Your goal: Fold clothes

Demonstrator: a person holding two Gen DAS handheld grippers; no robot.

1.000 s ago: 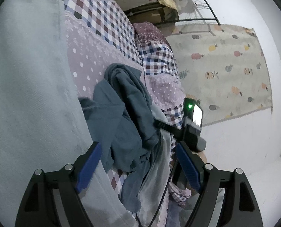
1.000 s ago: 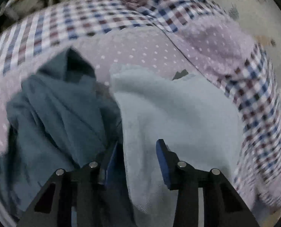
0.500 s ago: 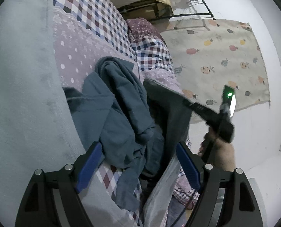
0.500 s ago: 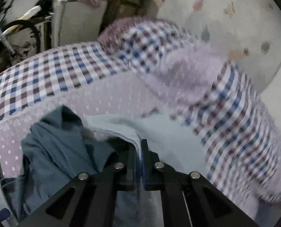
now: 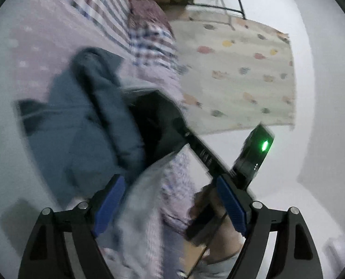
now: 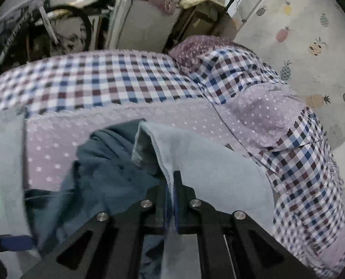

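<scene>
Pale blue cloth (image 6: 209, 162) pinched at hem by right gripper (image 6: 171, 200), lifted off bed (image 6: 102, 79) — checked and dotted purple cover. Dark teal garment (image 6: 109, 162) heaped beside it. Left gripper (image 5: 170, 207) wide, empty. Pineapple-print rug (image 6: 312, 34) beyond; bicycle (image 6: 63, 23) behind — room cluttered.

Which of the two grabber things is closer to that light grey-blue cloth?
The right. The right gripper has its fingers pinched shut on the light cloth's edge. The left gripper is open beside it, touching nothing; the cloth hangs in front of it.
</scene>
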